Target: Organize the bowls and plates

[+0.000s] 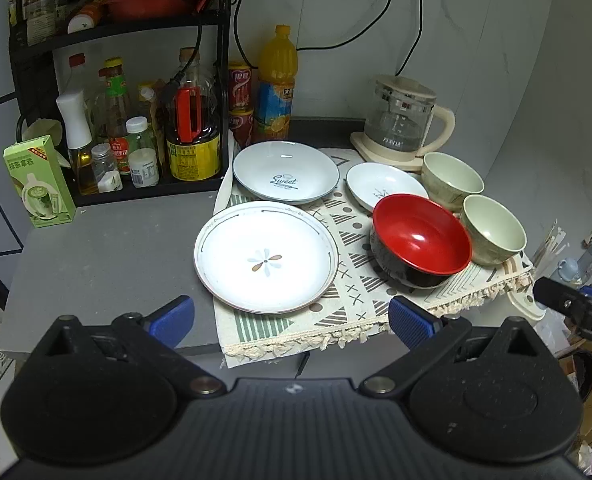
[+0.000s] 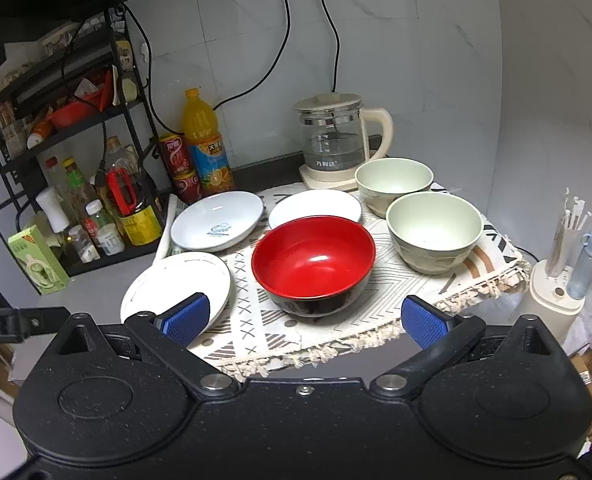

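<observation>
Both tongs wide, empty: left tongs [image 1: 290,320] before flower plate [image 1: 266,257], right tongs [image 2: 304,321] before red bowl [image 2: 313,264].

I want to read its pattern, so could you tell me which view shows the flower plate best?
The left wrist view: the flower plate lies whole and unobstructed, flower motif clear. In the right wrist view it sits foreshortened, washed out and partly behind a blue fingertip.
</observation>
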### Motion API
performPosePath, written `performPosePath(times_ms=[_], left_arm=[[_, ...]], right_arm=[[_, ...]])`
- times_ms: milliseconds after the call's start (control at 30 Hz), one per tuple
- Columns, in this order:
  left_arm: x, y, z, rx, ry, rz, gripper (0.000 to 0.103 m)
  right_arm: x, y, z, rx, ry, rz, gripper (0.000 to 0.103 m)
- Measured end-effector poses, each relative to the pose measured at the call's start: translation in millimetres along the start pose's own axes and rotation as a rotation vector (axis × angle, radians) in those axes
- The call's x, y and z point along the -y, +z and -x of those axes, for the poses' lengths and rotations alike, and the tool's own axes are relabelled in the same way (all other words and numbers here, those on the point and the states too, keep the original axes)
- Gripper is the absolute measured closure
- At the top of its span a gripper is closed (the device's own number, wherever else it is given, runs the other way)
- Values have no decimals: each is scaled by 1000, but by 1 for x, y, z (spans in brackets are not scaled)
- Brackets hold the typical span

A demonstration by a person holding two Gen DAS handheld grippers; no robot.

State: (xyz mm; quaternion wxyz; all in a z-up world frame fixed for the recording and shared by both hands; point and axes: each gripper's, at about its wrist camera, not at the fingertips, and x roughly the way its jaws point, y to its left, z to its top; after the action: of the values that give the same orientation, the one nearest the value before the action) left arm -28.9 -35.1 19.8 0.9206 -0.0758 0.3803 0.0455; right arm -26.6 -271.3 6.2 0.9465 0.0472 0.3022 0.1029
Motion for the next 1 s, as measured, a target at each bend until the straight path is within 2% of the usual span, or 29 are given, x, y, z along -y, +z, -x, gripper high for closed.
performPosePath(times_ms=[233,433,633,800,1000], left_arm=[[11,5,-12,-3,-2,-13,1],[25,15,-40,-38,-24,-3,1],[52,30,-72,-74,-17,-11,1],[79,46,-95,-71,-41,-20,1],[115,68,-126,-80,-75,-44,1]], right_arm=[[4,3,-9,-2,-18,25,0],[21,11,-24,-6,-4,29,0],[53,24,-47,-35,-42,8,0],[81,37,-68,-52,-86,-15,0],[119,52,-93,-80,-89,-49,0]])
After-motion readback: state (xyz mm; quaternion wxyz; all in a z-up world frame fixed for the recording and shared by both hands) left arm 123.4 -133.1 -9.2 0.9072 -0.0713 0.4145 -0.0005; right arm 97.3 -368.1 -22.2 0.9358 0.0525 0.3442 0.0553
